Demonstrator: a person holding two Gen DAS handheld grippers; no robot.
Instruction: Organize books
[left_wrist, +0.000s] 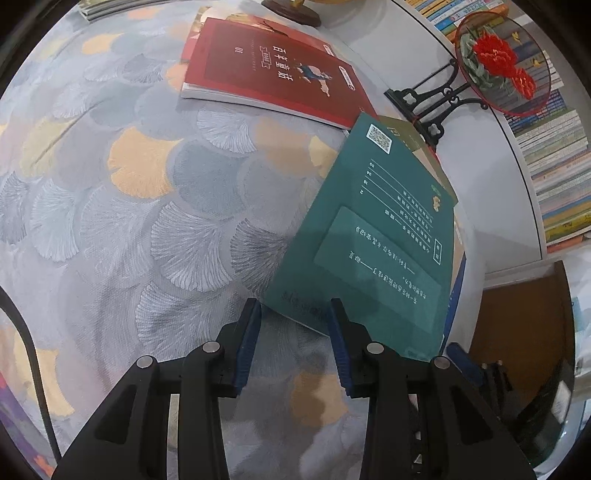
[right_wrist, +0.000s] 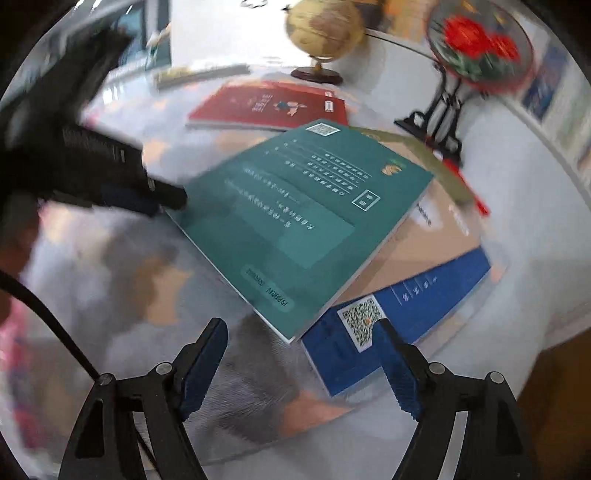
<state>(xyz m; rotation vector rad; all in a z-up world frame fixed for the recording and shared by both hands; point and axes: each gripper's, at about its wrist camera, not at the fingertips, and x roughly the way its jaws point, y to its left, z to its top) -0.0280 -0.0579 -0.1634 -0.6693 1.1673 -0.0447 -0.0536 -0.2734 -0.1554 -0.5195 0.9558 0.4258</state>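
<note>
Left gripper (left_wrist: 295, 332): jaws parted, empty, set at the near corner of the green book (left_wrist: 373, 240); the right wrist view shows its tip touching or just beside that book's left edge.
Right gripper (right_wrist: 301, 354): jaws wide, empty, hovering over the near corners of the green book (right_wrist: 295, 218) and the blue book (right_wrist: 410, 306).
Books: green lies askew on top of a loose pile, over a tan-and-blue cover and an olive book (right_wrist: 421, 155); red book (left_wrist: 273, 70) lies flat, apart, farther back on the table (left_wrist: 129, 184).
Step, as judged: squaring the pile. Advice: push the green edge slowly with the left while the right steadies the opposite corner, keeping pads low so the cover does not ride up.
Writing: Chinese throughout; the red title appears to read 百年童话, with "10" beside it. QR codes on green and blue. Green's small print is too fine to read.
Nearby: fan stand (left_wrist: 502, 62), globe (right_wrist: 325, 29).
</note>
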